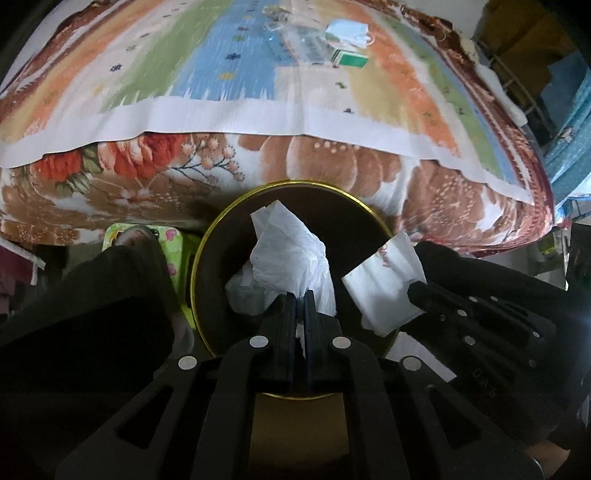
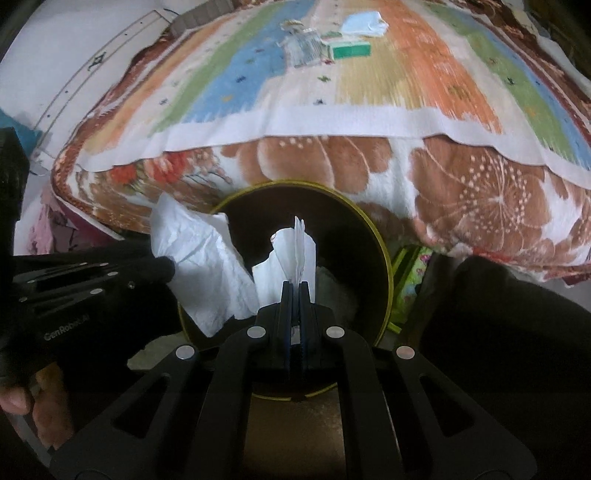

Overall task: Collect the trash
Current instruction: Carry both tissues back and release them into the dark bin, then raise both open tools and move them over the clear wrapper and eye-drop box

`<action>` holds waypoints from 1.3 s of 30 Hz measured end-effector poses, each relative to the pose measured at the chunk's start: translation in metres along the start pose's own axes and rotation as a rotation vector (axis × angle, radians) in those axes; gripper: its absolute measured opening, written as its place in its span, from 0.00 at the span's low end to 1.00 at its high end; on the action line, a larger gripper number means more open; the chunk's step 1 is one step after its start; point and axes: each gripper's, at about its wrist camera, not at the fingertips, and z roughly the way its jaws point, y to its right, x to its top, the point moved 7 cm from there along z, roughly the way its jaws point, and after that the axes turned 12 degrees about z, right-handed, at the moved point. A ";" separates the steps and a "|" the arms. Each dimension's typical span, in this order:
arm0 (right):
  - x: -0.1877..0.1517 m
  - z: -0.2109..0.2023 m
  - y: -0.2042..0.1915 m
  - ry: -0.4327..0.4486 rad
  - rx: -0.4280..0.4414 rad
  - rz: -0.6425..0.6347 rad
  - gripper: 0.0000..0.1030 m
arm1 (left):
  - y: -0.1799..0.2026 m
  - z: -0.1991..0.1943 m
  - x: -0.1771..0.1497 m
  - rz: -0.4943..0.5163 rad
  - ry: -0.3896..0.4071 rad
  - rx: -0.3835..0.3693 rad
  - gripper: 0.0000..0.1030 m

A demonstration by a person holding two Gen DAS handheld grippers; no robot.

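Observation:
My left gripper (image 1: 300,293) is shut on a crumpled white tissue (image 1: 288,254) that hangs over the mouth of a round dark bin with a gold rim (image 1: 207,240). Beside it, my right gripper (image 1: 417,288) is shut on a folded white tissue (image 1: 384,280) at the bin's right edge. In the right wrist view, the right gripper (image 2: 295,286) pinches the folded tissue (image 2: 295,254) above the bin (image 2: 384,258). The left gripper (image 2: 166,267) holds the crumpled tissue (image 2: 207,266) at the left. More white paper (image 2: 340,291) lies inside the bin.
Behind the bin is a bed with a striped cloth (image 1: 229,107) over a floral blanket (image 1: 147,166). A green box (image 1: 349,59), a face mask (image 1: 347,31) and a clear plastic wrapper (image 1: 295,44) lie on it. A dark trouser leg (image 1: 92,314) stands left of the bin.

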 end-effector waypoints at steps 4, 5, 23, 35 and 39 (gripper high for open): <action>-0.004 0.016 0.003 -0.038 -0.022 0.013 0.03 | -0.006 0.007 -0.001 -0.019 -0.021 0.018 0.03; -0.004 0.018 0.004 -0.042 -0.026 0.016 0.03 | -0.008 0.009 -0.001 -0.025 -0.030 0.022 0.03; -0.002 0.042 0.025 -0.094 -0.048 0.128 0.35 | -0.029 0.017 -0.001 -0.158 -0.030 0.008 0.39; 0.017 -0.024 -0.003 0.059 0.079 0.034 0.50 | -0.036 -0.042 0.032 -0.137 0.157 -0.017 0.60; 0.026 -0.047 -0.009 0.124 0.082 0.009 0.54 | -0.031 -0.053 0.036 -0.141 0.188 -0.076 0.64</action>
